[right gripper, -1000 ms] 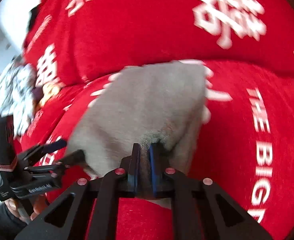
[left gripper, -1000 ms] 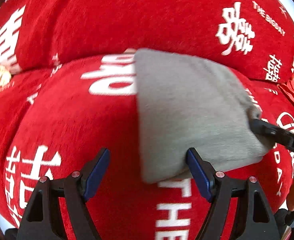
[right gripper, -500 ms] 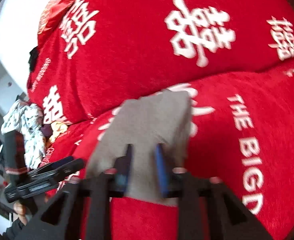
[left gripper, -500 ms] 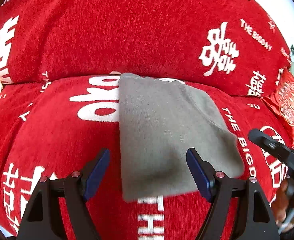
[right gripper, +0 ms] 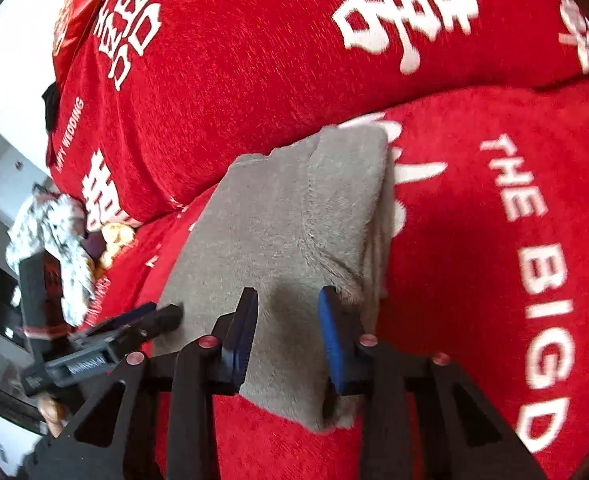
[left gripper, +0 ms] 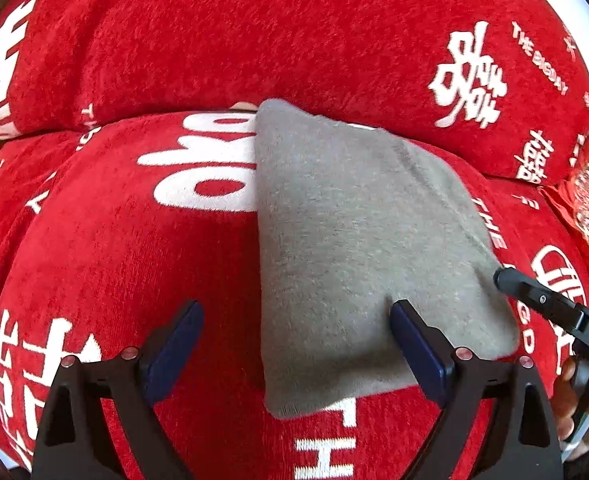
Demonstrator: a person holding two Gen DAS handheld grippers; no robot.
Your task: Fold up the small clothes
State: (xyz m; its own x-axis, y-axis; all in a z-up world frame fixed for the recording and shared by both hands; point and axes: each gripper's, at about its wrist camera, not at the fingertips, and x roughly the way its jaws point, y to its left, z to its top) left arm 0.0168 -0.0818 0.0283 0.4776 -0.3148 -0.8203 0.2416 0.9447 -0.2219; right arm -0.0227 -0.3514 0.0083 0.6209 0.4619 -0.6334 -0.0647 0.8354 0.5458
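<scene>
A: whats the setup rn?
B: red sofa cover with white lettering, folded grey garment lying flat on the seat. Left tool just opened wide, released. Right tool at the near right edge, jaws just narrowed, gripping nothing.

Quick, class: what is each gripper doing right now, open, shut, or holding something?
Left gripper: open wide, just opened further, holding nothing.
Right gripper: open, just been closing, over the grey cloth, not gripping it.
</scene>
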